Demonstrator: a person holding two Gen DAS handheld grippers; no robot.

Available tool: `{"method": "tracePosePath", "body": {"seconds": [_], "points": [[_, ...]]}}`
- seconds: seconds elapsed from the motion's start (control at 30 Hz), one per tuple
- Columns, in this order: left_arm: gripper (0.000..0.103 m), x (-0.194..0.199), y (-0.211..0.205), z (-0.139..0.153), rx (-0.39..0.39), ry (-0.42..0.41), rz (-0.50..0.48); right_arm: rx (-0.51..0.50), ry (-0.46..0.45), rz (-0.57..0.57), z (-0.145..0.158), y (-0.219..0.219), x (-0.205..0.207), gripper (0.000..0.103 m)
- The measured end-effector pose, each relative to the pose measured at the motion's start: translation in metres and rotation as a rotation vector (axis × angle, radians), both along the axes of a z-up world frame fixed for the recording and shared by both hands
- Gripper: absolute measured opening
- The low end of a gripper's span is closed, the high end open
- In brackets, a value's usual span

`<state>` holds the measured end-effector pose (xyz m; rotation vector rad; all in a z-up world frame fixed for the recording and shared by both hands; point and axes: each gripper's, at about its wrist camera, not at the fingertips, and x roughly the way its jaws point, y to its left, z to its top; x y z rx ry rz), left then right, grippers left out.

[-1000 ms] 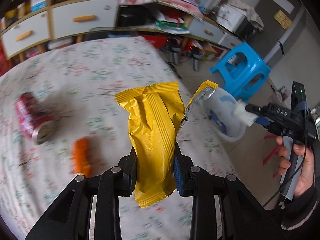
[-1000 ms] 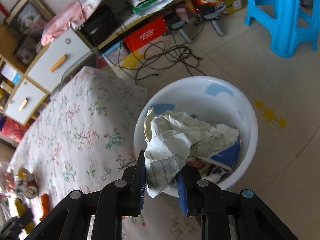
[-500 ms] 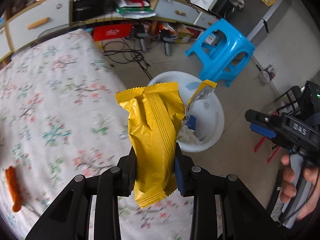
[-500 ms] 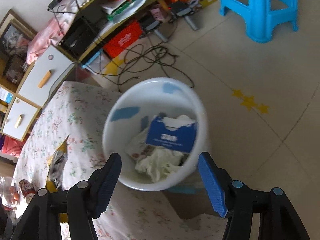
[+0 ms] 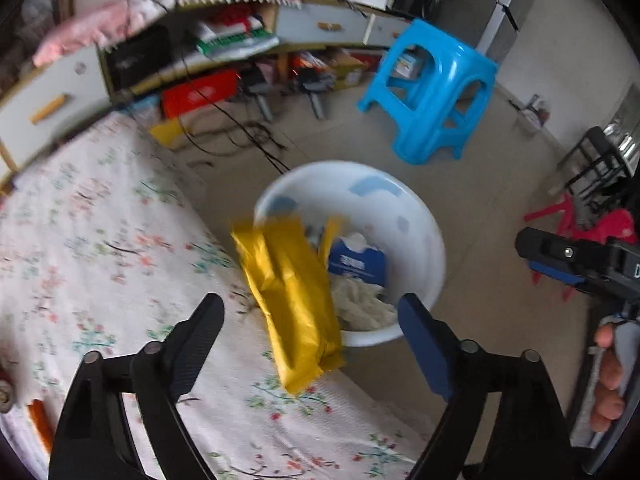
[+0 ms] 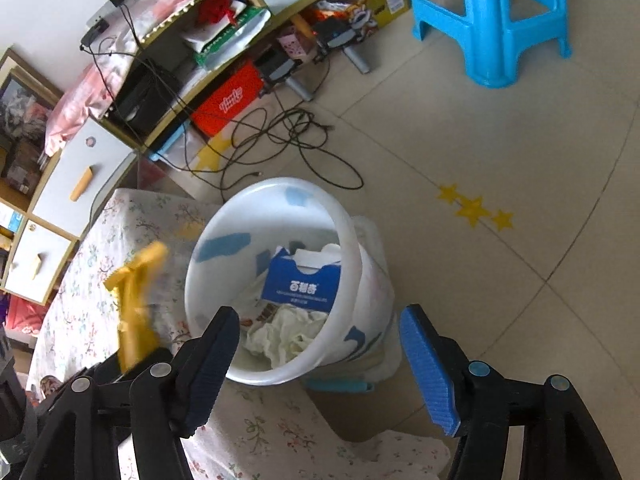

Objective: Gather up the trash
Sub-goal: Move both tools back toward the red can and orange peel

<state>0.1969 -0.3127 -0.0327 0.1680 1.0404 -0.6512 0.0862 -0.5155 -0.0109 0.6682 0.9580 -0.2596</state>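
Observation:
A yellow snack wrapper (image 5: 292, 292) hangs blurred in the air between my left gripper's (image 5: 310, 320) wide-open jaws, touching neither pad. It is over the table edge, just short of the white trash bin (image 5: 420, 216). It also shows in the right wrist view (image 6: 136, 300), left of the bin (image 6: 348, 248). The bin holds a blue tissue box (image 6: 304, 284) and crumpled paper (image 6: 284, 336). My right gripper (image 6: 320, 344) is open and empty above the bin's near rim.
The floral-cloth table (image 5: 100, 248) fills the left. An orange piece (image 5: 40, 420) lies at its left edge. A blue plastic stool (image 5: 432, 88) stands behind the bin. Cables (image 6: 280, 140) and a cluttered low shelf (image 6: 224, 64) lie beyond.
My left gripper has opened and let go of the yellow wrapper, which now drops toward the bin. My right gripper had released the crumpled paper into the bin and stays open.

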Motion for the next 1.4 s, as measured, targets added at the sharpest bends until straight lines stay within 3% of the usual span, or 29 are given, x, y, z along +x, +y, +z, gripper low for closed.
{"method": "tracePosePath", "body": {"seconds": [0.47, 0.83, 1.3, 1.4], "points": [[0.092, -0.017, 0.072, 0.01, 0.052, -0.013, 0.074, -0.029, -0.022, 0.063, 0.011, 0.034, 0.01, 0.077], [0.092, -0.024, 0.181, 0.012, 0.065, 0.008, 0.229, -0.071, -0.016, 0.173, 0.012, 0.088, 0.026, 0.079], [0.092, -0.045, 0.313, -0.005, 0.071, 0.02, 0.459, -0.167, 0.039, 0.405, -0.006, 0.202, 0.051, 0.082], [0.092, -0.048, 0.332, -0.011, 0.06, 0.067, 0.511, -0.169, 0.067, 0.473, -0.018, 0.237, 0.055, 0.082]]}}
